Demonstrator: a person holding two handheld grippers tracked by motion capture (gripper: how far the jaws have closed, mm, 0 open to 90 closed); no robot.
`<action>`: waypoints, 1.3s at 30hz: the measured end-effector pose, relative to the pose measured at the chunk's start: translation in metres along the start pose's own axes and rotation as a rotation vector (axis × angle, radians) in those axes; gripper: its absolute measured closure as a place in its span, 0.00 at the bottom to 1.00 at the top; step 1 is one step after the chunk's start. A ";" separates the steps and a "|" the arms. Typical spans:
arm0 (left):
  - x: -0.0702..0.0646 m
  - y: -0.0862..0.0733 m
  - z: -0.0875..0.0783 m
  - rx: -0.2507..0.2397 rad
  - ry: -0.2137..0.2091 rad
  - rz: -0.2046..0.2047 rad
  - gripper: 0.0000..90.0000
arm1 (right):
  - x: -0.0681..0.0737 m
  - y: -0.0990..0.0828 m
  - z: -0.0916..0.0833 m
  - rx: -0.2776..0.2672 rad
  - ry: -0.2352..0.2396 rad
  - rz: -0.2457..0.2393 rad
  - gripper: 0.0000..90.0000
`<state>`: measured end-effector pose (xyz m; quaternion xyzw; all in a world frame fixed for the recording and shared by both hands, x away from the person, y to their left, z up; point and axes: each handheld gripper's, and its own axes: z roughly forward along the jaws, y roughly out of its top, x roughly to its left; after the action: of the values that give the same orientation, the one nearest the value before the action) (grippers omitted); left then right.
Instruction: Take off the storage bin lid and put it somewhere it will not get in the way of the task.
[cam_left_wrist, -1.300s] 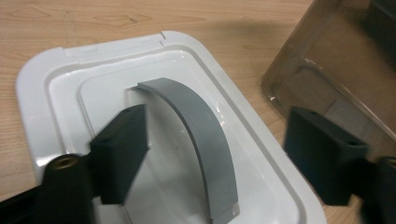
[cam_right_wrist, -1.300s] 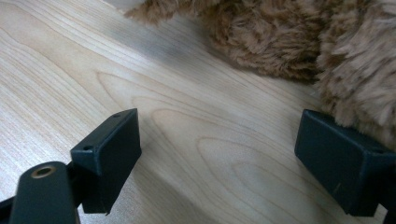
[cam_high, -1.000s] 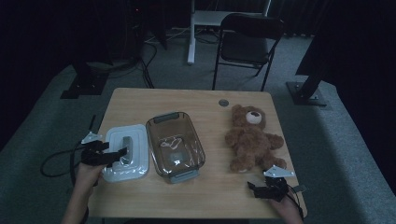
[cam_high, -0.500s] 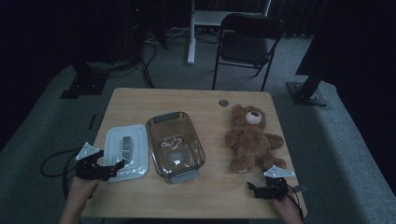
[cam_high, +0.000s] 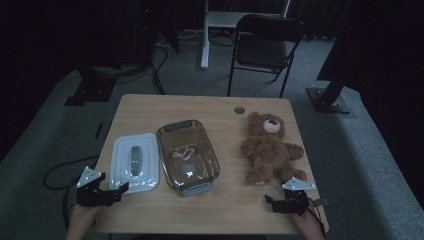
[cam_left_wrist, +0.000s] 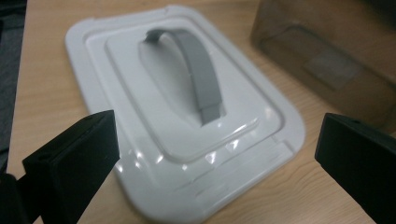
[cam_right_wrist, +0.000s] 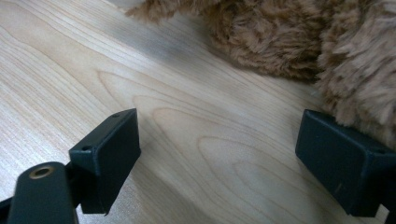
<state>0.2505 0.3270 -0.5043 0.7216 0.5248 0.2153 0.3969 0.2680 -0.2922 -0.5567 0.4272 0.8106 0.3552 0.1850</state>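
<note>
High view: we hold left tongs (cam_high: 120, 190) spread wide just beside the white lid (cam_high: 134, 161); right tongs (cam_high: 270, 202) released near it.

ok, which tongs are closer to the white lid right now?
Left. The left tongs sit at the near edge of the white lid, jaws open and nothing between them. The right tongs are across the table, by the teddy bear.

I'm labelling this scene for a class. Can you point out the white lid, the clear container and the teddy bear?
white lid (cam_left_wrist: 187, 100): left gripper view, on its grey handle strap.
clear container (cam_high: 187, 156): high view, on its see-through bottom.
teddy bear (cam_high: 268, 150): high view, on its belly.
</note>
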 end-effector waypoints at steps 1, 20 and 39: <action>0.000 -0.003 0.001 0.003 0.008 0.008 0.01 | 0.000 0.000 0.000 0.000 0.000 0.000 0.14; 0.007 -0.034 -0.003 -0.003 0.158 0.032 0.01 | 0.000 0.000 0.000 0.000 -0.001 -0.001 0.14; 0.018 -0.053 0.007 0.082 0.174 0.010 0.01 | 0.000 0.000 0.000 0.001 0.001 -0.002 0.14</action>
<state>0.2312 0.3488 -0.5523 0.7185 0.5621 0.2574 0.3187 0.2679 -0.2918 -0.5567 0.4263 0.8114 0.3546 0.1848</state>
